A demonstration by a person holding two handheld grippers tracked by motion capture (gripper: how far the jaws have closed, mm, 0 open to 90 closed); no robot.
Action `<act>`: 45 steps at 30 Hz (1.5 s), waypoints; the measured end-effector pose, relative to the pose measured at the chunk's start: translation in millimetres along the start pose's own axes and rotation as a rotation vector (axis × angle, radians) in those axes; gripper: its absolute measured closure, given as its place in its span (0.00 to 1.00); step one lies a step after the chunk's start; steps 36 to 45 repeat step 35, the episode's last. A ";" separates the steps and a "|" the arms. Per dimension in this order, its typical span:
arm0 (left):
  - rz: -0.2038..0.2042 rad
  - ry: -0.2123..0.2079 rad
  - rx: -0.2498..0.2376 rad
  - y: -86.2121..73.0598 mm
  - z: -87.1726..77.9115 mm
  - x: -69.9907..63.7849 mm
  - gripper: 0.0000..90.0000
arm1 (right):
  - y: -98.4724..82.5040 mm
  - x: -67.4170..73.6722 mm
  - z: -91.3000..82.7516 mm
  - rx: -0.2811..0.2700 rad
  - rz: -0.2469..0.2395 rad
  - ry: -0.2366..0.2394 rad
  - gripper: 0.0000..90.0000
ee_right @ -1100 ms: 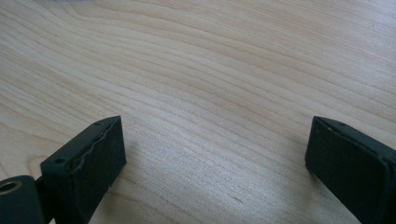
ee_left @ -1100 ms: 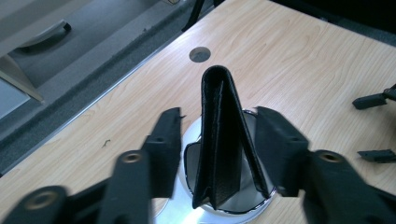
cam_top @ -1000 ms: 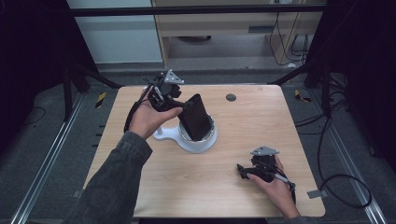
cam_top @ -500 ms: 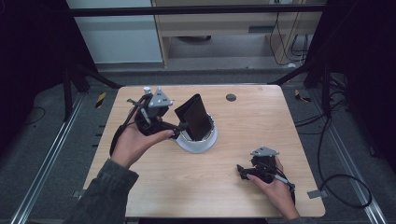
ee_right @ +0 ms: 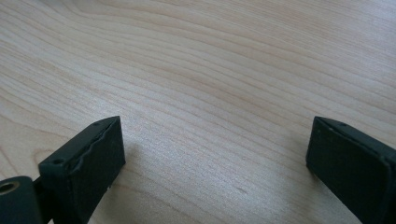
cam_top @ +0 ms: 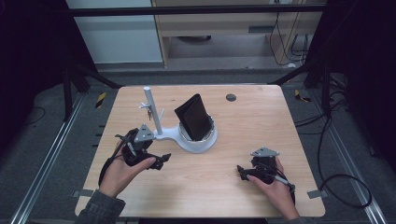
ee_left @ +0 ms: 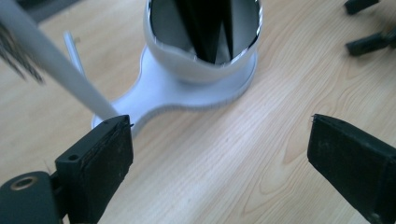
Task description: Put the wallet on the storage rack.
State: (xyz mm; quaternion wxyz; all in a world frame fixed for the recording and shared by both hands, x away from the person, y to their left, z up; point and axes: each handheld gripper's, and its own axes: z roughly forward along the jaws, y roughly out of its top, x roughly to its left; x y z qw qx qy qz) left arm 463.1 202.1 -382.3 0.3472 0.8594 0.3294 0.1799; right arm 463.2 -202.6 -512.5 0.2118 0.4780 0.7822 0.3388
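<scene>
Pale wooden bench point(cam_top: 224, 186) under dark surroundings. Since a second ago, my left tongs point(cam_top: 161, 159) have let go of the black wallet point(cam_top: 194, 116), opened wide and dropped to seven o'clock of the white stand point(cam_top: 196, 142), which holds it upright. Right tongs point(cam_top: 242, 171) rest wide, empty. Placement looks done.

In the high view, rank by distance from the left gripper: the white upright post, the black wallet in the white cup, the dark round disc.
From the left gripper:
1. White upright post, just behind it.
2. Black wallet, standing in the white cup, mid-table.
3. Dark round disc, at the far edge.
</scene>
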 end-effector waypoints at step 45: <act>-0.167 0.080 0.017 -118.9 65.8 53.4 0.00 | -1.3 1.0 -1.7 0.003 -0.002 0.005 0.05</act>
